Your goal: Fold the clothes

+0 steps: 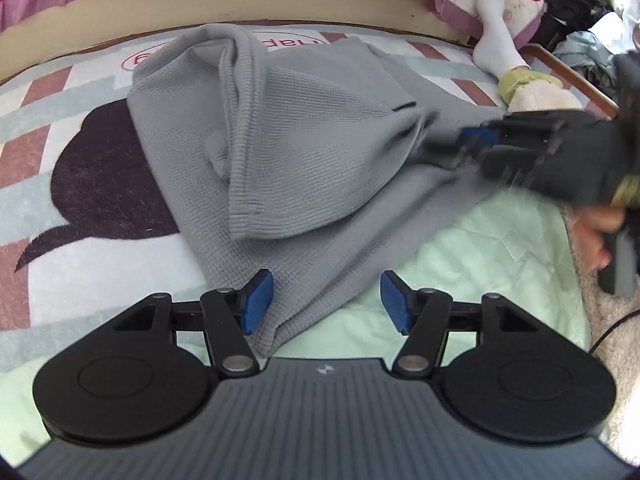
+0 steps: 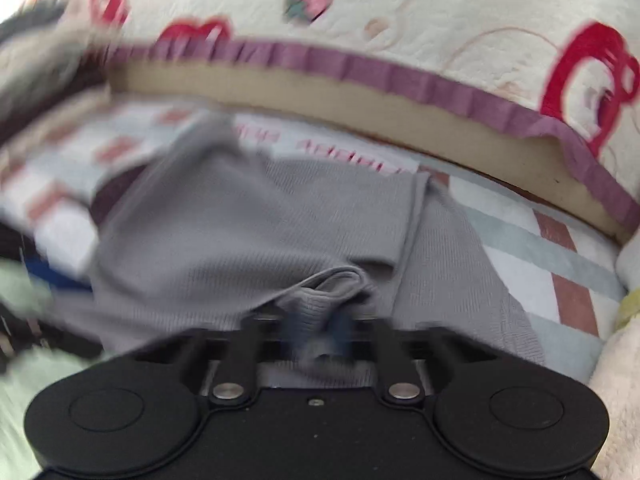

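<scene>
A grey knitted garment (image 1: 280, 144) lies partly folded on a patterned blanket; it also fills the middle of the blurred right wrist view (image 2: 248, 232). My left gripper (image 1: 326, 302) is open, its blue pads either side of the garment's near corner, not gripping it. My right gripper (image 2: 316, 328) is shut on a bunched edge of the grey garment. It shows in the left wrist view (image 1: 452, 148) at the garment's right edge, blurred by motion.
The patterned blanket (image 1: 80, 184) covers the surface, with a light green quilt (image 1: 480, 260) nearer me. A raised bed edge with a purple-trimmed floral cover (image 2: 360, 68) runs along the back. A white sock (image 1: 496, 36) and piled clothes (image 1: 592, 8) lie at far right.
</scene>
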Available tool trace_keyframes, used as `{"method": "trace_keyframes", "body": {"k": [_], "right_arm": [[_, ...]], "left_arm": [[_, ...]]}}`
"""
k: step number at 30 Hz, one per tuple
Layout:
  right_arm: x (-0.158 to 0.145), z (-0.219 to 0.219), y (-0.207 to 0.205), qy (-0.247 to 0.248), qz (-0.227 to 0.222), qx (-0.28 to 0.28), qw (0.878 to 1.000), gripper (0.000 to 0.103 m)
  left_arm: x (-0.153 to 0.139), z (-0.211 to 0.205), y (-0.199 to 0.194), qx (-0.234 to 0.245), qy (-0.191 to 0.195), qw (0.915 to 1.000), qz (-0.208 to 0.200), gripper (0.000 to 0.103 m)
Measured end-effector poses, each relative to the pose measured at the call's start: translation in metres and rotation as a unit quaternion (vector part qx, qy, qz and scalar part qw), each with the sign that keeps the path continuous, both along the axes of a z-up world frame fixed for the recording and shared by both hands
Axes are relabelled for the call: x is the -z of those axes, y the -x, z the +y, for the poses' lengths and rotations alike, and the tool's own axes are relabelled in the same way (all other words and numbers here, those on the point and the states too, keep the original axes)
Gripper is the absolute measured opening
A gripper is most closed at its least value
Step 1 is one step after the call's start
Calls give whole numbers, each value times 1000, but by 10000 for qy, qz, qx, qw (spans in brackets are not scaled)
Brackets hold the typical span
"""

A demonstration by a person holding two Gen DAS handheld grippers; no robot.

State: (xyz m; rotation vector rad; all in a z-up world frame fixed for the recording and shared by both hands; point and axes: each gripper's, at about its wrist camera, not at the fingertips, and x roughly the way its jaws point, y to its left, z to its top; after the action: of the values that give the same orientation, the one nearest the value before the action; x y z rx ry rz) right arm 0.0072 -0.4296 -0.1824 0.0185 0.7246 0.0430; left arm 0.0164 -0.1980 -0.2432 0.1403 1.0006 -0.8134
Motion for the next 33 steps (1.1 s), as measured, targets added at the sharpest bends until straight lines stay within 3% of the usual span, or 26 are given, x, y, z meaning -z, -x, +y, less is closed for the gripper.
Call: {"method": "trace_keyframes", "body": {"k": [1, 4, 8, 11, 13, 15, 19, 23, 28, 33], "right_arm": [[-14, -13, 6, -521, -210, 192, 9982, 9], [-47, -48, 26, -1415, -530, 717, 9859, 9], [-45, -69, 24, -539, 41, 1257, 9906, 8], [-19, -95, 21, -1239, 635, 1596, 9773, 9], [-2, -103, 22, -1471, 867, 1794, 9689, 15], [6, -100, 26, -1487, 860, 1846, 9677, 17], [1, -97, 27, -1388, 631, 1762, 9725, 16], [-11, -114, 41, -2030, 373, 1767, 9624, 9], [-25, -96, 35, -1127, 392, 1658, 9789, 8], [-22, -105, 34, -1204, 715, 1748, 9746, 8]], "left_arm": [[0, 3, -1, -51, 31, 10000, 37, 59], [1, 8, -3, -109, 36, 9999, 79, 59], [2, 2, 1, 20, -188, 9998, -93, 59], [3, 0, 7, 112, -315, 9990, -280, 58], [3, -1, 9, 143, -381, 9984, -393, 56], [3, 0, 9, 76, -404, 9980, -470, 49], [-2, 5, 9, 137, -390, 9979, -500, 12], [-3, 10, 14, 88, -418, 9976, -541, 11], [-5, 15, 14, 43, -385, 9976, -579, 10], [-2, 15, 14, 35, -455, 9978, -484, 10]]}}
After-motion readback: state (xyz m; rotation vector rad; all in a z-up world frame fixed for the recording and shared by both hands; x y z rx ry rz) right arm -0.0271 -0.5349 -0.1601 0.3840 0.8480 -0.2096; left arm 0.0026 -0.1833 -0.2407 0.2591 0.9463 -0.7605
